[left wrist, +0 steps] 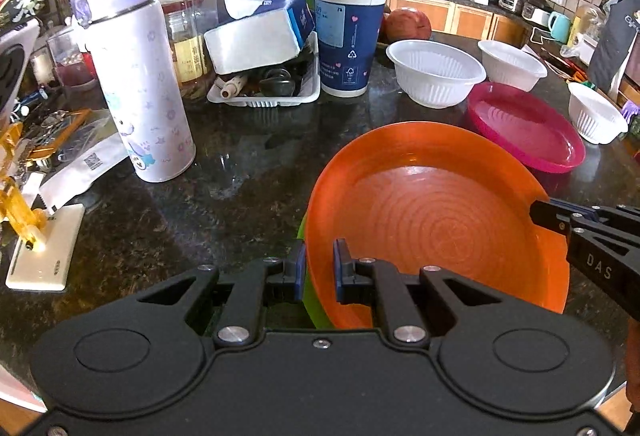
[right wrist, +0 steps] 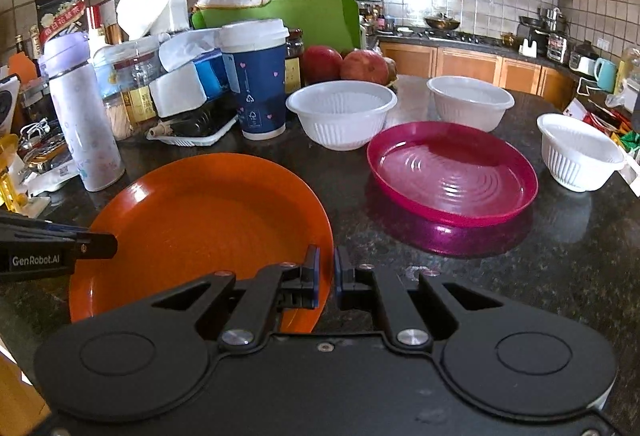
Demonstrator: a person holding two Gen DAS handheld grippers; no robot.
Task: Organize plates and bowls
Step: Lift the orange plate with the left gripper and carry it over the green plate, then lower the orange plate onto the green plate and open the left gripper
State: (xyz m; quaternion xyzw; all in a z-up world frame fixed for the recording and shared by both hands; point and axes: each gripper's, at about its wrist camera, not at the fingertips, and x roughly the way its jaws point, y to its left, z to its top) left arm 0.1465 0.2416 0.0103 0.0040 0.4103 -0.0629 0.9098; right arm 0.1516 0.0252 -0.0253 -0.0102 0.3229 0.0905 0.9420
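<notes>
An orange plate (left wrist: 432,220) (right wrist: 200,220) is gripped from both sides over the dark counter. My left gripper (left wrist: 320,270) is shut on its near left rim. My right gripper (right wrist: 326,276) is shut on its right rim. A sliver of a green plate (left wrist: 310,296) shows under the orange one by the left fingers; I cannot tell whether it is in the grip. Each gripper also shows in the other's view, the right gripper (left wrist: 538,214) and the left gripper (right wrist: 108,245). A pink plate (right wrist: 452,176) lies to the right, with three white ribbed bowls (right wrist: 340,116) (right wrist: 470,104) (right wrist: 576,152) around it.
Clutter lines the counter's back left: a white and purple flask (left wrist: 136,84), a blue paper cup (left wrist: 348,32), a tissue pack (left wrist: 260,32) on a plastic tray, jars, and red fruit (right wrist: 364,66). Bare granite (left wrist: 240,172) lies between the flask and the orange plate.
</notes>
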